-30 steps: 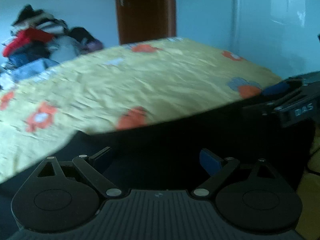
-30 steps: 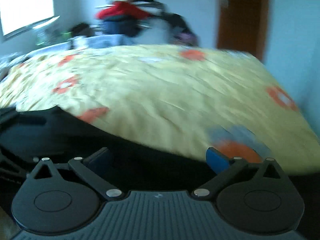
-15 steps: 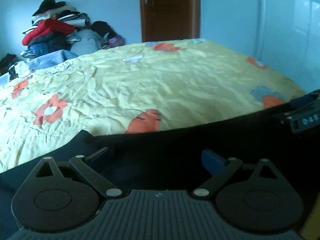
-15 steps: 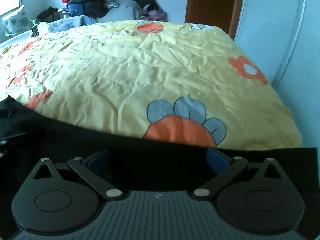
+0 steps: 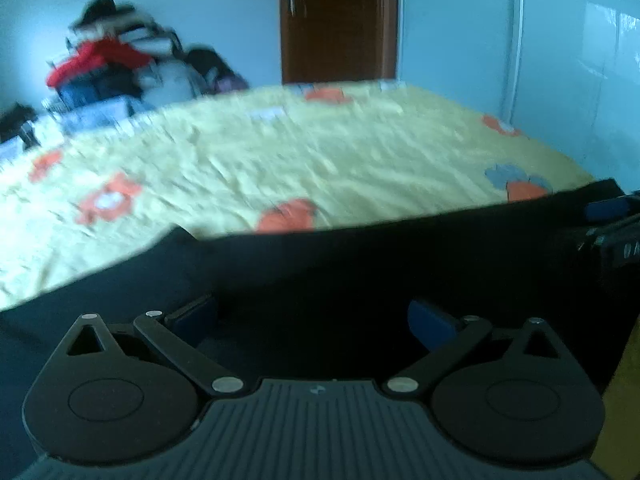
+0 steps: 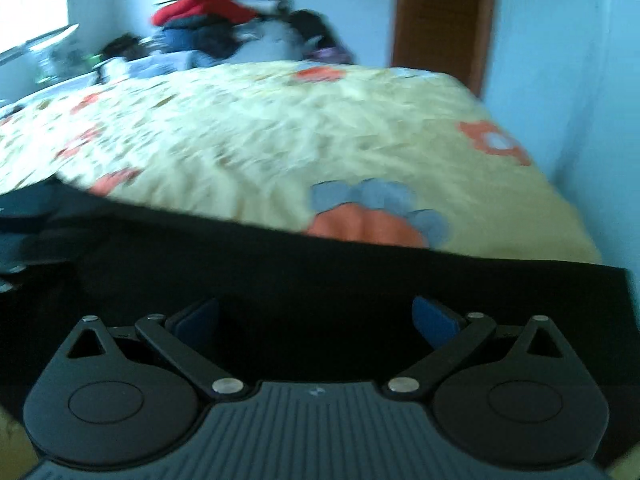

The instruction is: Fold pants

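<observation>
Black pants [image 5: 320, 264] lie across the near edge of a yellow flowered bed; they also show in the right wrist view [image 6: 320, 280]. My left gripper [image 5: 312, 316] is open, its blue pads apart just above the dark cloth. My right gripper [image 6: 316, 314] is open too, low over the pants. The right gripper shows at the right edge of the left wrist view [image 5: 612, 224]; the left gripper shows at the left edge of the right wrist view [image 6: 24, 232]. Both views are blurred.
The yellow bedspread [image 5: 320, 152] with orange flowers stretches away from me. A pile of clothes [image 5: 116, 68] sits at the far left of the bed. A brown door [image 5: 340, 20] is behind it. A white wall [image 6: 568, 80] runs along the bed's right side.
Both views have shifted and blurred again, so both grippers are moving. The pants' far edge stays across the bed. Both sets of jaws stay open.
</observation>
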A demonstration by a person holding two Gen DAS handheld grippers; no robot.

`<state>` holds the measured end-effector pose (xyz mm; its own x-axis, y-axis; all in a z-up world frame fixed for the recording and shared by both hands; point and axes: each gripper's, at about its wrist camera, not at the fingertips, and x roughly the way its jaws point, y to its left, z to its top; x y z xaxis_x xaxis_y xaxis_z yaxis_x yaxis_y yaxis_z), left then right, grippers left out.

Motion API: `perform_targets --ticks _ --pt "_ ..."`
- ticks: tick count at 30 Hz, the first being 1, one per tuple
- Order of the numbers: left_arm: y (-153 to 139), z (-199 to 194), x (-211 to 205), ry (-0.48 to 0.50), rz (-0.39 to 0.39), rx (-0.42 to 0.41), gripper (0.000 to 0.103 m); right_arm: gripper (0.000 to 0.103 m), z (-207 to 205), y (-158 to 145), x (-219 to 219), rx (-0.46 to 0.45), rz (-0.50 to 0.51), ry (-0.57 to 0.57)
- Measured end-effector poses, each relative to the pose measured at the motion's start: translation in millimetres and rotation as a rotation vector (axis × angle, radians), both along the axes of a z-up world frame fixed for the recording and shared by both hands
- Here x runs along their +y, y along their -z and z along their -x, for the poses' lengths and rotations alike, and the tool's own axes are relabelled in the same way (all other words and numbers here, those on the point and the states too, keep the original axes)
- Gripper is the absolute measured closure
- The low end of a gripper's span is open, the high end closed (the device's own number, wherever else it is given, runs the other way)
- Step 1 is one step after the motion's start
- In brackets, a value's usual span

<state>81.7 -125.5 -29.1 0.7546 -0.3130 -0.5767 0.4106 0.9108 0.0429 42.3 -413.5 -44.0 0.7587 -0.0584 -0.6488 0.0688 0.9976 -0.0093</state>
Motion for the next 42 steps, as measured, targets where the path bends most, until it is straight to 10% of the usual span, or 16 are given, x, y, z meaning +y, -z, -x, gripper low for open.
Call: perform_targets --ticks 5,9,14,30,33,35,42 --pt "-6 31 12 -0.011 -0.044 -0.138 0.0 0.0 77 -22 -59 -0.207 -0.114 0.293" --pt "7 34 12 -0.011 -0.075 -0.123 0.0 0.0 140 -18 -135 -0.279 -0.499 0.56" --pt "12 22 14 -0.016 -0.06 -0.043 0.0 0.0 170 8 -166 -0.297 -0.93 0.564" --pt "16 16 25 -0.026 0.017 0.03 0.0 0.001 122 18 -160 -0.327 -0.753 0.535" --pt "16 15 27 -0.025 0.025 0.036 0.0 0.033 116 21 -165 -0.336 -0.724 0.549" --pt "16 15 26 -0.025 0.026 0.037 0.0 0.079 113 28 -173 -0.322 -0.74 0.594" --pt "7 21 39 -0.054 0.1 0.014 0.001 0.095 121 33 -177 -0.391 -0.85 0.574"
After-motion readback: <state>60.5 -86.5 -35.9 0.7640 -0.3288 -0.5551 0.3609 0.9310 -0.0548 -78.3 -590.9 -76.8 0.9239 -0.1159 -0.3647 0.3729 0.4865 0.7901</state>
